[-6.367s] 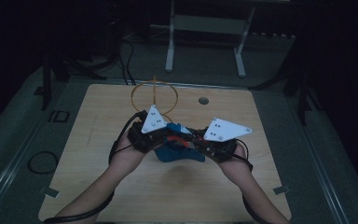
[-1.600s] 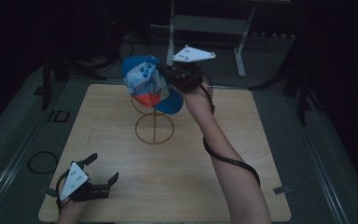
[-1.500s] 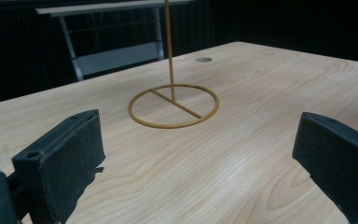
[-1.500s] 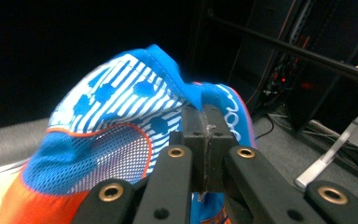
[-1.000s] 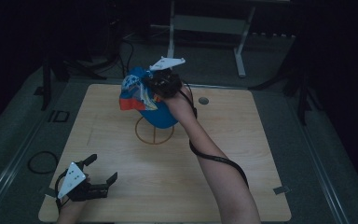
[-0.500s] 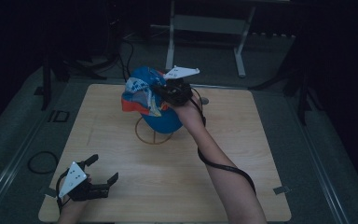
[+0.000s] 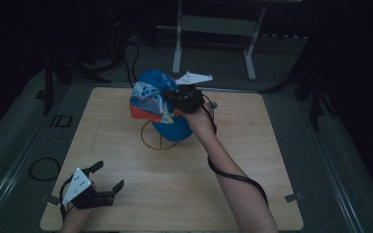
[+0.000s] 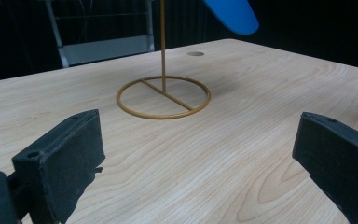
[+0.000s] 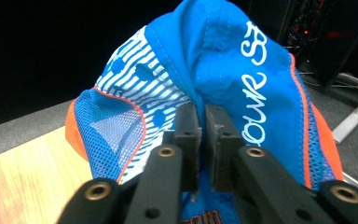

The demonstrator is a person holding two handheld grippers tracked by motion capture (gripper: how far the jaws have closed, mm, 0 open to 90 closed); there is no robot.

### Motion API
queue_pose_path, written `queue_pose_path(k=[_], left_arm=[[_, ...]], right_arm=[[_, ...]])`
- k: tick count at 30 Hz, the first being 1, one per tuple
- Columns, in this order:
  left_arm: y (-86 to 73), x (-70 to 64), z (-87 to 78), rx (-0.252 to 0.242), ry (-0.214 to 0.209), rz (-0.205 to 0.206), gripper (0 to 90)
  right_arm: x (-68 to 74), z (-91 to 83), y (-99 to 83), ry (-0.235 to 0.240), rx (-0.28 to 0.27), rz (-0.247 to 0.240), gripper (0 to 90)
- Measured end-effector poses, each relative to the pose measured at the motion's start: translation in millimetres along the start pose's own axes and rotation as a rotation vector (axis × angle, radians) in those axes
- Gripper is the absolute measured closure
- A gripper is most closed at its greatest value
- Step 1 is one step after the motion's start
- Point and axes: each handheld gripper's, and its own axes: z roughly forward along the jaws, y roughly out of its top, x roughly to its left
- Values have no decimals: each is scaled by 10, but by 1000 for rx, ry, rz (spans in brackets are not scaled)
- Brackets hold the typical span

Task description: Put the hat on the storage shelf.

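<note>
Above stand [image 7: 158, 141] — blue cap [image 9: 233, 74] (orange trim, mesh) | right tool [image 9: 202, 122] pinching

A wooden table [image 7: 252, 160] fills the middle of the high view, with a metal frame [image 7: 213, 29] standing on the floor behind its far edge. A wire stand [image 7: 156, 138] rests on the table a little left of centre, towards the far side. Directly above it hangs a cap [image 7: 158, 104], pinched at its right side between the jaws of the right gripper [image 7: 187, 97]. The left gripper [image 7: 94, 189] sits low at the table's near left corner, well apart from the stand, jaws spread and pointing towards it.
</note>
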Motion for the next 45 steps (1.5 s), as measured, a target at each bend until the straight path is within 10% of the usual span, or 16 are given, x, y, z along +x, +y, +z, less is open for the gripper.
queue_pose_path(k=[22, 45], left_arm=[[-14, -5, 31, 6, -9, 1, 23], [-39, -28, 59, 13, -9, -2, 23]], right_arm=[[-43, -48, -159, 10, -2, 38, 679], [-39, -331, -246, 27, -41, 27, 142]])
